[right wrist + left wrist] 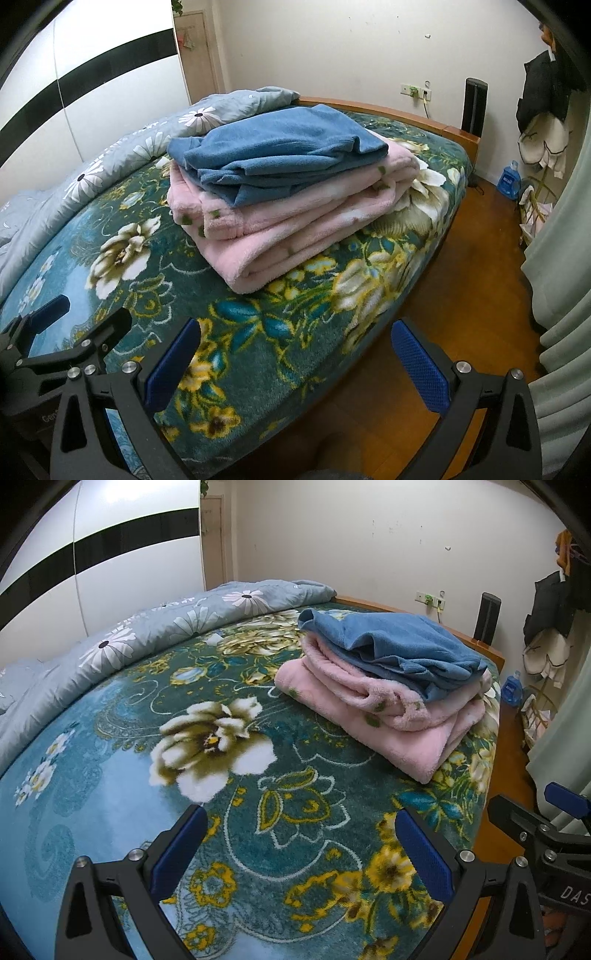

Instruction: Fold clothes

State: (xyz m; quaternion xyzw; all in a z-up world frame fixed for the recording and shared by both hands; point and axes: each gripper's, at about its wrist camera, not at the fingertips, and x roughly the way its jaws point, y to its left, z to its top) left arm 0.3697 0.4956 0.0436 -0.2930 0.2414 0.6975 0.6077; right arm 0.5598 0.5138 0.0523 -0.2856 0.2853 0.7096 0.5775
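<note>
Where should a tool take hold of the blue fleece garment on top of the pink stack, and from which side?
Probably at the blue fleece garment's bunched near edge, where loose folds overhang the pink fleece garments. Come in low from the near side of the bed, where both open tools, left and right, already face it; the flat top offers nothing to pinch.

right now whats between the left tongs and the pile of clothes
Nothing but bare floral blanket: the left wrist view shows the open left tongs hovering short of the pile, with no garment or other item in that stretch.
</note>
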